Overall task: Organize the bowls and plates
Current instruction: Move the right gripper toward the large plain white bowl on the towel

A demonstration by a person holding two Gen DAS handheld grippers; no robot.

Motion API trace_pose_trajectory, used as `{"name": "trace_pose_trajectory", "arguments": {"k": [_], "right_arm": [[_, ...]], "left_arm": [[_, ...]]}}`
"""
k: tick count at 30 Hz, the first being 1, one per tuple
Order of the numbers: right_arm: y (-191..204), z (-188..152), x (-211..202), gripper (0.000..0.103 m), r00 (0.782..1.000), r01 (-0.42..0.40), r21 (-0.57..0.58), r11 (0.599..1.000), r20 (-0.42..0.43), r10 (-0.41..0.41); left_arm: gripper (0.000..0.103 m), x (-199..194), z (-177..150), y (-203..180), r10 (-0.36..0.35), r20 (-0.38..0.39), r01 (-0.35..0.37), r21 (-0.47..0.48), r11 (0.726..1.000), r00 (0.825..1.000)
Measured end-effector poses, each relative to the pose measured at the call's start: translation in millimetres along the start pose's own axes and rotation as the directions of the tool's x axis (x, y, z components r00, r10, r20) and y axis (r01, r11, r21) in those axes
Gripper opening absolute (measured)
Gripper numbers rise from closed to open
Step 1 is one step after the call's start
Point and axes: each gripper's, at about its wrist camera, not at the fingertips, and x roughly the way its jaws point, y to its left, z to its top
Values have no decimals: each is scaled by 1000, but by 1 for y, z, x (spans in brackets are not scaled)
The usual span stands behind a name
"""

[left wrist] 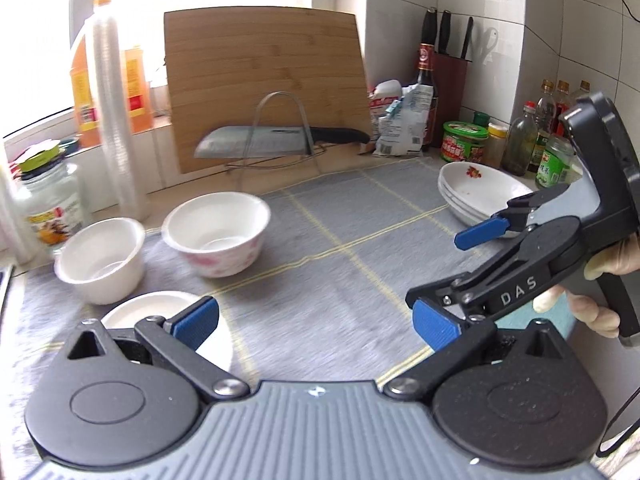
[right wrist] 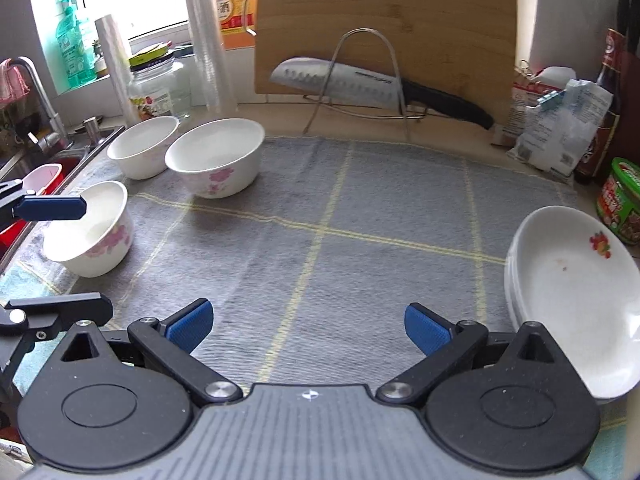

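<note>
Three white bowls with pink flowers stand at the left of the grey mat: a far one, a middle one and a near one. A stack of white plates sits at the right edge. In the left wrist view the same bowls show, the near bowl lies partly under my left finger, and the plates are at the right. My left gripper is open and empty by the near bowl. My right gripper is open and empty over the mat.
A bamboo cutting board leans at the back behind a wire rack holding a knife. Jars, bottles and bags crowd the back right corner. A glass jar and stacked plastic cups stand back left. A sink with a faucet lies left.
</note>
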Motion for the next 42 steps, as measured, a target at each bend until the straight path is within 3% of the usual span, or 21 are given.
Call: {"name": "trace_pose_trajectory", "arguments": {"k": [8,20,30,42], "right_arm": [[73,4,17,103,999,-41,-51,998,-3,41],[121,-1,50,103,994,-109,-195,975,-35,105],[131,2,70,103,987,-153,-260,953,-93,134],[132,6,79,103,985,-145,-298,943,-139,107]], "left_arm": [[102,-27,-28,54,49,-10,-49,-18,999,999],[102,-24,-41,84,54,-44,-57,-86,995,998],[102,-17,-74,104,53,-168,-64,-62,996,984],[102,6,-85,112,11,-188,-6,26,1000,982]]}}
